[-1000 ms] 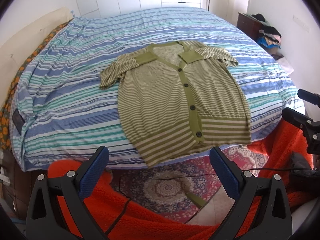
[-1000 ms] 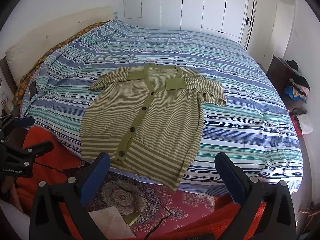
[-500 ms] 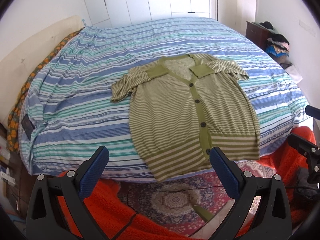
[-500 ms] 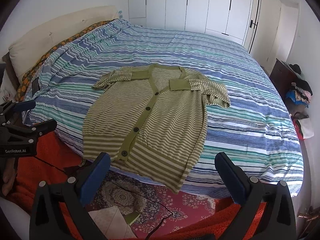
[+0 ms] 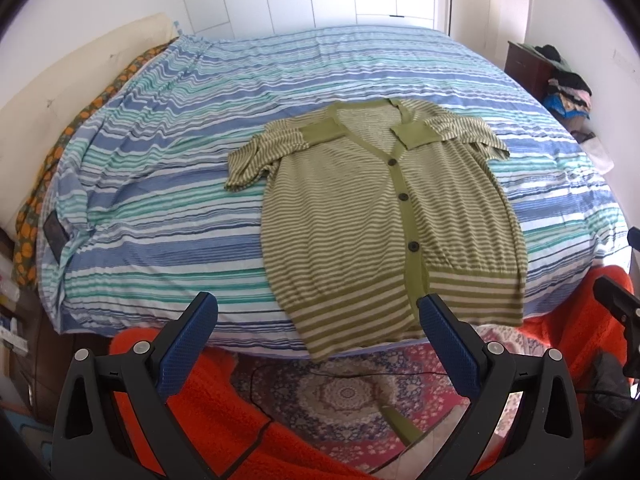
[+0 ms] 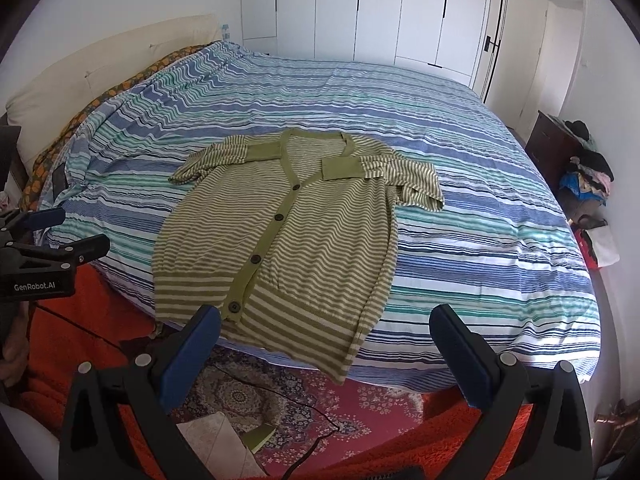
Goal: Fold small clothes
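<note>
A green and cream striped cardigan (image 5: 376, 216) (image 6: 288, 232) lies flat and buttoned on the striped bed, collar toward the far side, hem hanging over the near edge. Both short sleeves are bunched at the shoulders. My left gripper (image 5: 318, 322) is open, hovering off the bed's near edge with its right finger just in front of the hem. My right gripper (image 6: 326, 334) is open too, above the hem's right part. The left gripper (image 6: 52, 236) also shows at the left edge of the right wrist view, and the right gripper (image 5: 624, 280) at the right edge of the left wrist view.
The bed (image 5: 168, 184) has a blue, teal and white striped cover. Below its edge lie a patterned red rug (image 5: 344, 392) and orange-red fabric (image 5: 224, 420). A dark cabinet with piled clothes (image 6: 580, 168) stands right. White wardrobe doors (image 6: 380, 8) line the far wall.
Both grippers rose and moved closer over the bed's near edge. The cardigan now sits lower and nearer in both views. It has not been touched.
</note>
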`<state>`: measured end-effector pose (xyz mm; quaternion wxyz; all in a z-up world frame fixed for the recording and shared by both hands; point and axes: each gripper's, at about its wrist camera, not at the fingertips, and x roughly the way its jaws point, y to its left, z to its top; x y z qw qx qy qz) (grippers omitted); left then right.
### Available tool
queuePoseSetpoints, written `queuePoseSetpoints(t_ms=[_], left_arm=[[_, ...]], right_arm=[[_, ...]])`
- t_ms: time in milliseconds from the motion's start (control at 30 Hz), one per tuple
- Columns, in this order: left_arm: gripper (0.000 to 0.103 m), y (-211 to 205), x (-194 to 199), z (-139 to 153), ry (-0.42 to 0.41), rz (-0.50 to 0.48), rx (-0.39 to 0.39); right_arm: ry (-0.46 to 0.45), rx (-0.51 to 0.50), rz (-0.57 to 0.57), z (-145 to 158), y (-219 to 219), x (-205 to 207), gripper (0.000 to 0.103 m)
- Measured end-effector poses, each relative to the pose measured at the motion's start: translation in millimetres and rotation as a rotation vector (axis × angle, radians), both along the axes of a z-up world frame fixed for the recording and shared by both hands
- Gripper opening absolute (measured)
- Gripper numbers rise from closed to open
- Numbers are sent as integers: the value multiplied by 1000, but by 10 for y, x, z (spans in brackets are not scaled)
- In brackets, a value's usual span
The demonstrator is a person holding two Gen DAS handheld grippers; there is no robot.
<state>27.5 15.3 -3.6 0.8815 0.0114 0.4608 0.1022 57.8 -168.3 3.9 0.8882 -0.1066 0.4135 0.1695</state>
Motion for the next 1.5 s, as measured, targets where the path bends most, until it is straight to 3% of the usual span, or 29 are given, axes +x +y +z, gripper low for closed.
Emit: queuePoseSetpoints(t_ms=[1200, 1367, 1500], left_arm=[[101, 6, 219, -286, 106, -18, -12], [101, 52, 259, -345, 115, -14, -26], [101, 95, 292, -411, 133, 0, -52]], right_arm=[[84, -49, 53, -232, 163, 192, 103], [79, -6, 117, -160, 124, 639, 103], [-66, -147, 172, -270, 182, 1418, 102]])
